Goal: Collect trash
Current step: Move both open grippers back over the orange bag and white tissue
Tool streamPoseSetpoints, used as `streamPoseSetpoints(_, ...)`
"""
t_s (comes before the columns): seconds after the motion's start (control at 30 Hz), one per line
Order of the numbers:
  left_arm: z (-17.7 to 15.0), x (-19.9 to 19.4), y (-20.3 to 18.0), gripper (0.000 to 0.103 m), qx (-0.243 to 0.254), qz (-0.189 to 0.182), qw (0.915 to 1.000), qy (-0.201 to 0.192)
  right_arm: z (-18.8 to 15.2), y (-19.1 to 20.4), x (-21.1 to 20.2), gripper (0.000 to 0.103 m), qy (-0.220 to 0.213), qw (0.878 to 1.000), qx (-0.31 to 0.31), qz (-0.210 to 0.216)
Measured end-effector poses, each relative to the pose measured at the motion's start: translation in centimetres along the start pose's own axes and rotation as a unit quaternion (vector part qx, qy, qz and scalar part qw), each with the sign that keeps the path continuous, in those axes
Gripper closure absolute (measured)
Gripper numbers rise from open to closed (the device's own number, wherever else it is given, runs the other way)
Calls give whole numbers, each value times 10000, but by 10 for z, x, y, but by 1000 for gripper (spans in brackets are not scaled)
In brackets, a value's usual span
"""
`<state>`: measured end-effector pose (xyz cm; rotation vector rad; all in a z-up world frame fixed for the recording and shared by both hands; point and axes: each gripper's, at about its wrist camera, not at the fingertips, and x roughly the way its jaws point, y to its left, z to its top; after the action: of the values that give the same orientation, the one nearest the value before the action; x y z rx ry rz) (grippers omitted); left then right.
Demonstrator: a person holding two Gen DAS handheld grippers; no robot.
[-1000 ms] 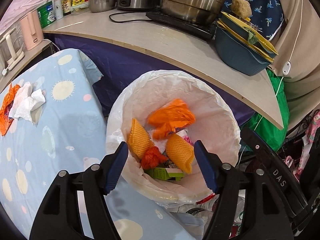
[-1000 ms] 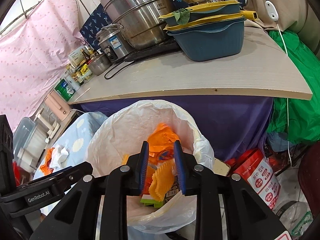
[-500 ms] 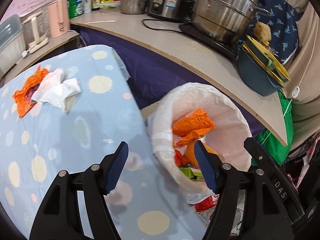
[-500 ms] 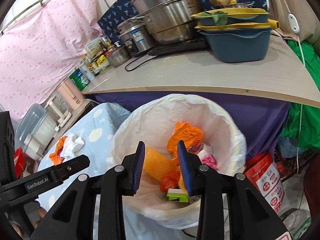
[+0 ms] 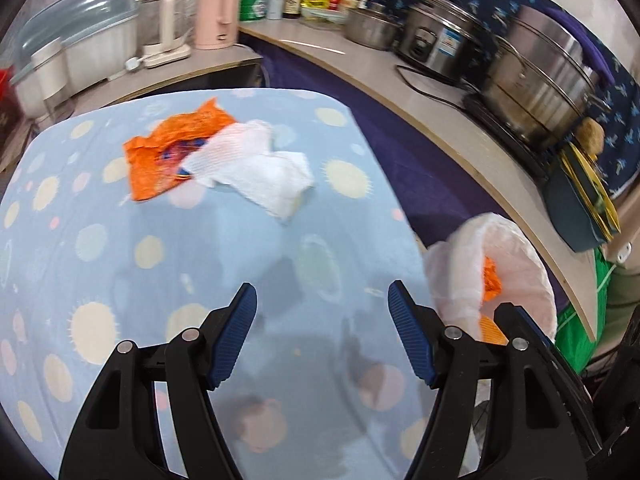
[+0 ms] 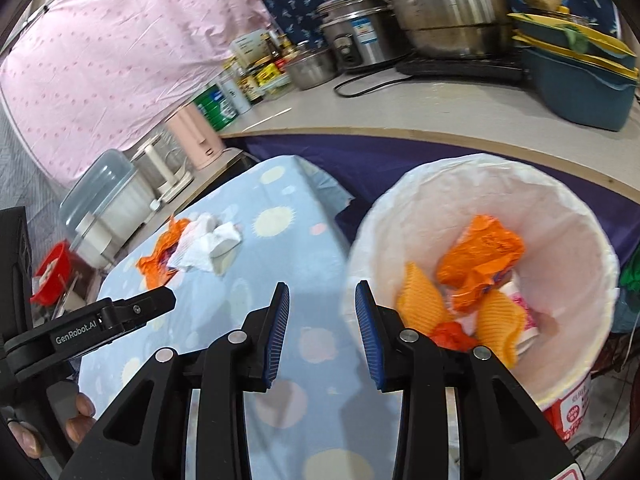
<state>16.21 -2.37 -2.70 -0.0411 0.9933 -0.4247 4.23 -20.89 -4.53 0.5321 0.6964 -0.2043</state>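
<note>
An orange wrapper (image 5: 168, 156) and a crumpled white tissue (image 5: 256, 172) lie together on the blue dotted tablecloth (image 5: 120, 264); they also show in the right wrist view, the wrapper (image 6: 160, 252) and the tissue (image 6: 204, 244). A white-lined trash bin (image 6: 592, 280) holds orange wrappers and yellow foam nets; it shows at the right of the left wrist view (image 5: 520, 264). My left gripper (image 5: 322, 300) is open and empty above the cloth, short of the tissue. My right gripper (image 6: 320, 300) is open and empty between the table edge and the bin.
A curved counter (image 5: 460, 128) behind carries pots, a rice cooker (image 5: 444, 40), bottles, a pink kettle (image 5: 218, 12) and a blue basin (image 6: 580, 88). A purple cloth hangs below it. A clear plastic box (image 6: 104, 196) stands left of the table.
Both grippers have swung left, away from the bin and over the table. The right gripper's jaws have opened wider. The wrapper and tissue are now nearer the left gripper.
</note>
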Motion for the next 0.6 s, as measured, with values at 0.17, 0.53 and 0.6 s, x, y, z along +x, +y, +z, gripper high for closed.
streamPoseSetpoints(0.17,8,-2,47,38,-329,203,9992,-89,-1,38,25,69,166,9995,-253,125)
streamPoseSetpoints(0.53,37,11,135,38,-742,697,9946,-177,6,107,92,69,506,9957,-696,353)
streamPoseSetpoints(0.6,45,17,148,38,-811,733,9939,-169,10,115,106,69,539,9951,-745,366)
